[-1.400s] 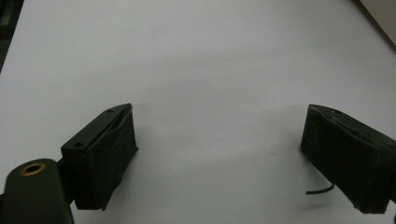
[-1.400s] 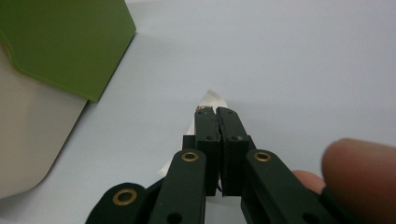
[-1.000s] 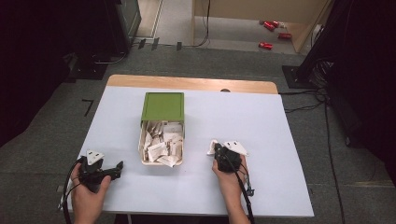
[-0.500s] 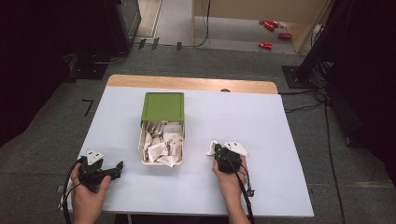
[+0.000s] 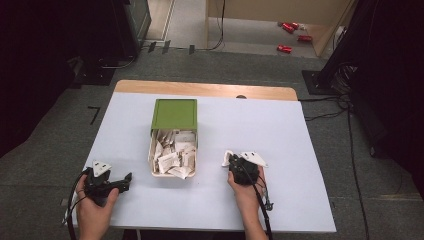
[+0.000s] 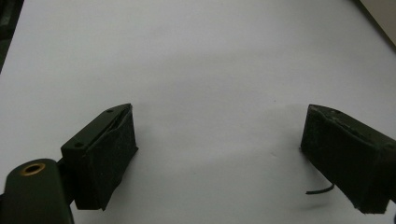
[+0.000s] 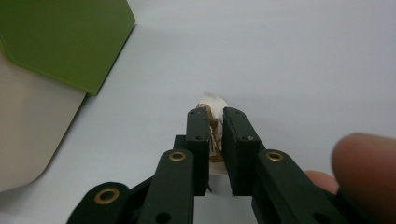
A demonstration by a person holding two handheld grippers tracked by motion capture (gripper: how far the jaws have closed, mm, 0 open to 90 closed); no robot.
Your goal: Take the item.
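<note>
A small white and brown packet [image 7: 211, 99] lies on the white table [image 5: 300, 150], and the narrow gap of my right gripper [image 7: 216, 114] is around it. Those jaws are opening, and the pads look just clear of the packet. From above, the right gripper [image 5: 231, 161] sits right of the box with the packet [image 5: 227, 156] at its tip. An open cream box [image 5: 151, 160] holds several similar packets [image 5: 172, 155], and its green lid [image 5: 174, 114] lies at its far end. At the table's front left, my left gripper [image 5: 127, 180] stands open, with bare table between its jaws [image 6: 219, 135].
The green lid [image 7: 60, 37] and the cream box wall [image 7: 28, 130] are close on the left in the right gripper view. A wooden strip [image 5: 200, 89] runs along the table's far edge. Cables [image 5: 325, 107] and red items [image 5: 290, 35] lie on the floor beyond.
None of the hands, the box or the packet has moved in the high view.
</note>
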